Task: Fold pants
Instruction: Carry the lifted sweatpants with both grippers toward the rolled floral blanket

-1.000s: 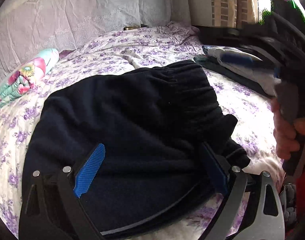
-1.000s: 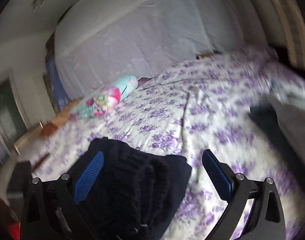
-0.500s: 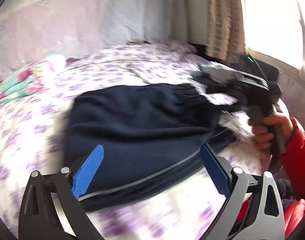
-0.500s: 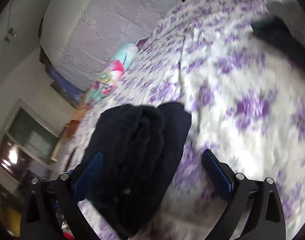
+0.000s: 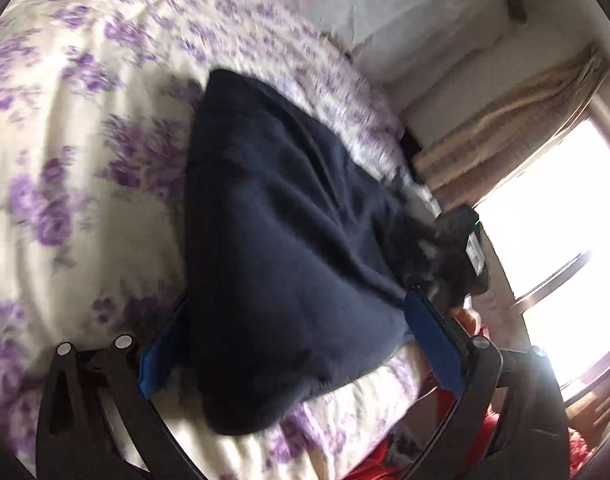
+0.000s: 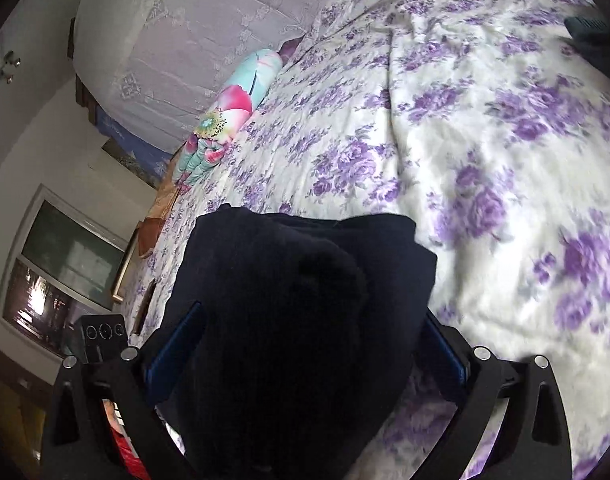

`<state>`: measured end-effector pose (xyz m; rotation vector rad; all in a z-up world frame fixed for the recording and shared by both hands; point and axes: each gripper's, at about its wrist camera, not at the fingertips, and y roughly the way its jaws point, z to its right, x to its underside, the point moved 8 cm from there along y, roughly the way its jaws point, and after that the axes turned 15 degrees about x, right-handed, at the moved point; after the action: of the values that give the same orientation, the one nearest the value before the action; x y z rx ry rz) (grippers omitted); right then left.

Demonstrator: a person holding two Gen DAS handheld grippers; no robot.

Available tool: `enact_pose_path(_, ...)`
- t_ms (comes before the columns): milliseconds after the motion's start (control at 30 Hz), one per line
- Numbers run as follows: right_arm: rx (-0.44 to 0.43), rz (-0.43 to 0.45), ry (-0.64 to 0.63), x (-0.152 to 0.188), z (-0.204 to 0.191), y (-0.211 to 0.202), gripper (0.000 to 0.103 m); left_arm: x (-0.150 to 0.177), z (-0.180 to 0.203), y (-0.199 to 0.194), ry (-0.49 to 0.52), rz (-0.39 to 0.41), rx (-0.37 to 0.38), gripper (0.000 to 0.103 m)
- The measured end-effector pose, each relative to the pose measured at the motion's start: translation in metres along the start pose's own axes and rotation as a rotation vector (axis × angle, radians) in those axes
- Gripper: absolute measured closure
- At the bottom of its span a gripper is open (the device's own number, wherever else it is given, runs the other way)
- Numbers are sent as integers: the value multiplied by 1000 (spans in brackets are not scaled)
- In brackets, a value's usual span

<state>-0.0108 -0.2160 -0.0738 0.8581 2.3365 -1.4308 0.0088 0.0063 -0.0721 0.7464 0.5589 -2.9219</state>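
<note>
Pants (image 5: 289, 248), dark navy and already doubled into a thick bundle, lie on the floral bed (image 5: 85, 184), near its edge by the window. My left tool (image 5: 293, 344) has its jaws opening wide, with the near end of the cloth lying between the blue pads but not pinched. My right tool (image 6: 305, 356) also stands spread, straddling the bunched end of the bundle; I cannot tell for sure whether its pads press the cloth. To finish this fold well, I judge I should get both tools low on matching corners, catch every layer together, and lift evenly so the thick fabric does not slide or splay apart.
</note>
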Motion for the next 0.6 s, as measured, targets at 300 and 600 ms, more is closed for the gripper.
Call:
enact_pose_path(300, 20, 132, -37, -3, -6, -7, 38, -1, 7, 7, 8, 84, -28, 49)
enact_pose_path(600, 62, 147, -87, -1, -11, -3, 36, 5, -7, 1, -10, 68, -64, 59)
